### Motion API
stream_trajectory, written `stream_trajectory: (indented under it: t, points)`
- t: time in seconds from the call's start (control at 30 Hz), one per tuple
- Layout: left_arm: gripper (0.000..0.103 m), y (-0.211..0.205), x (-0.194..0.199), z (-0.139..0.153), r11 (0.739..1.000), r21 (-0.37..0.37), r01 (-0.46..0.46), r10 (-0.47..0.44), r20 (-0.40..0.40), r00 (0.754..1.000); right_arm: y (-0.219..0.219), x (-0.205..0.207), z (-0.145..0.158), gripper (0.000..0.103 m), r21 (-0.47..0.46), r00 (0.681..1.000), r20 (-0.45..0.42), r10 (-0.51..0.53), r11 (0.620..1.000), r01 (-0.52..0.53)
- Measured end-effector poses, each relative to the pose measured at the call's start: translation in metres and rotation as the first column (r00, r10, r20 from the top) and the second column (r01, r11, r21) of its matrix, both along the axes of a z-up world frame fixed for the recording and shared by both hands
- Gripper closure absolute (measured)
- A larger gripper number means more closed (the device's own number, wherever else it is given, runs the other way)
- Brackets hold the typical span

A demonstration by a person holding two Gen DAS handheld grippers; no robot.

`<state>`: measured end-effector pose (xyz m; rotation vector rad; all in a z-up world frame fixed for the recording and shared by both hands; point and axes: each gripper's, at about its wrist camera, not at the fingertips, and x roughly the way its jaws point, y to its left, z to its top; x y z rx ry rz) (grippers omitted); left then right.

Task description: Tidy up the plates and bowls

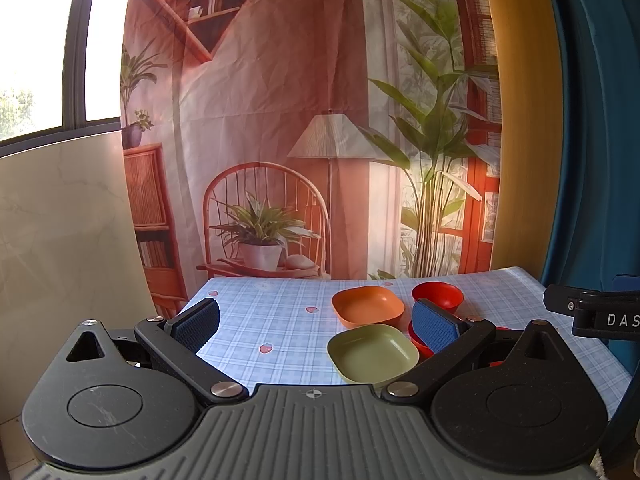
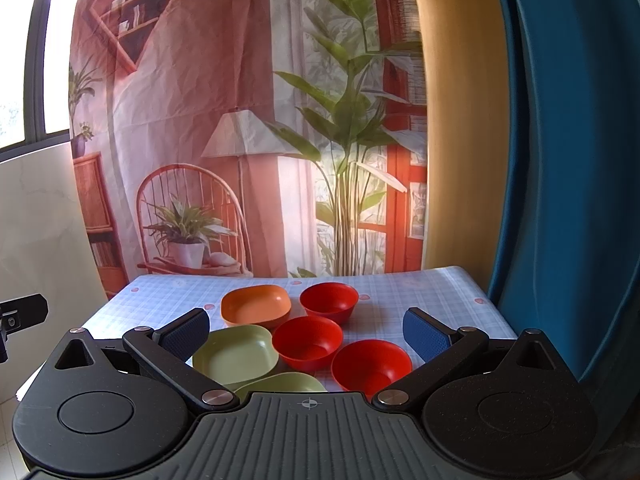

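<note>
Through the left wrist camera, you are holding the left gripper [image 1: 316, 322] above the near edge of the table [image 1: 256, 312], its jaws standing wide apart with nothing between them. The checked tablecloth [image 1: 280, 332] is covering the table, and the dishes are sitting toward the right side: an orange plate [image 1: 367, 305] farther back, a green plate [image 1: 372, 353] just in front of it near the front edge, and a red bowl [image 1: 438, 295] toward the far right corner. The blue pad of the right-hand finger [image 1: 434, 330] is hiding most of another red bowl [image 1: 418, 342] just right of the green plate. Part of the right gripper [image 1: 592, 312] is showing at the right edge. Through the right wrist camera, you are holding the right gripper [image 2: 306, 334] over the near edge too, jaws spread open and gripping nothing. Between its fingers three red bowls are lying in a diagonal line: one toward the far edge [image 2: 329, 302], one in the middle [image 2: 307, 342], one nearest you [image 2: 371, 362]. The orange plate [image 2: 256, 305] is sitting left of the far bowl, the green plate [image 2: 236, 354] is touching its front, and a second green plate [image 2: 280, 382] is peeking out at the front edge, mostly hidden behind the gripper body.
</note>
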<state>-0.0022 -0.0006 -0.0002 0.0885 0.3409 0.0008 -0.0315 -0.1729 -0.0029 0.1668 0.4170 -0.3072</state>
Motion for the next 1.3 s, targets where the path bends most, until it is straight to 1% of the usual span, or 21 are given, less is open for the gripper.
stream_trajectory:
  t: [1.3]
  points:
    - [0.0,-0.0008,0.0006,-0.0012,1.0,0.006,0.006,-0.006,0.0,1.0,0.0042,0.0,-0.005,0.0,0.007,1.0,0.002,-0.003,1.0,0.003]
